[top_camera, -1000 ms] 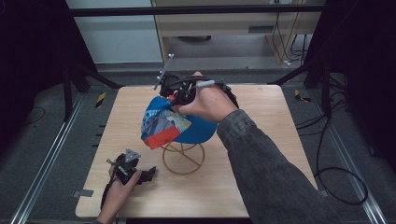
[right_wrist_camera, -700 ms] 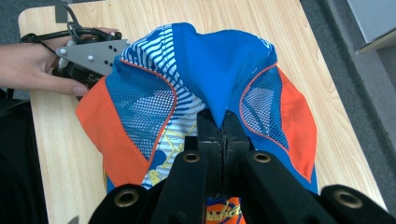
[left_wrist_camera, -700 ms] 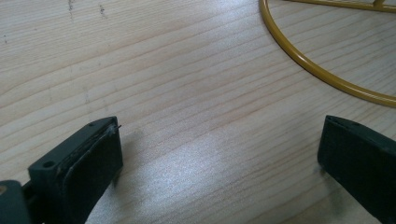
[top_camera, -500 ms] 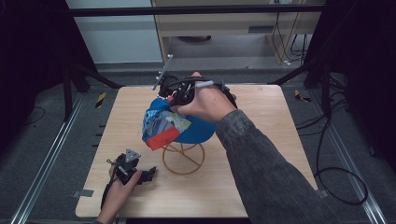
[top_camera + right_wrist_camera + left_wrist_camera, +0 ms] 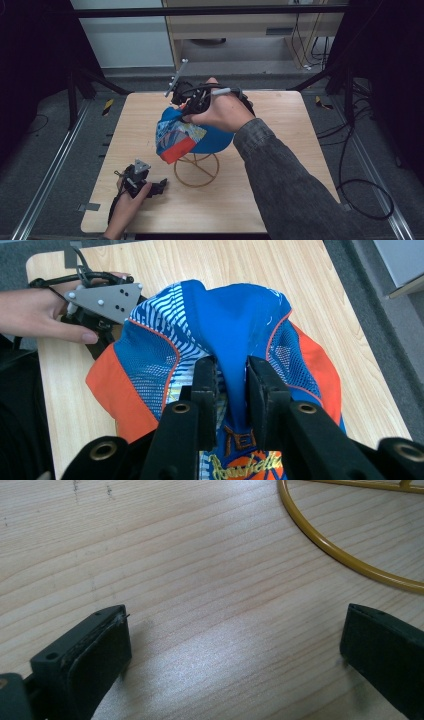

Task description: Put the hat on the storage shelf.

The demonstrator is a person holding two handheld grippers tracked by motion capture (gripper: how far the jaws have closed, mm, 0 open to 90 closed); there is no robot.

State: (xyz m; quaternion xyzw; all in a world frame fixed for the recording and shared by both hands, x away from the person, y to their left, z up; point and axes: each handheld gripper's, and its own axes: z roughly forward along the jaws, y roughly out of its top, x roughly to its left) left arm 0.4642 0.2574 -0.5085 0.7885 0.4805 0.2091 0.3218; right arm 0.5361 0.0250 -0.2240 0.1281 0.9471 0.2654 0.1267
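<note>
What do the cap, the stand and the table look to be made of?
Cap: fabric, seemingly synthetic; smooth blue cloth that bunches between the right gripper's jaws, with open mesh side panels.
Stand: likely metal wire with a glossy yellow-gold coat; thin, round, with a highlight along the ring.
Table: pale wood or wood-look board, matte, with straight grain lines.

high view: above, faces down on table (image 5: 280,200); left gripper view: close to tabletop | right gripper view: shares table
</note>
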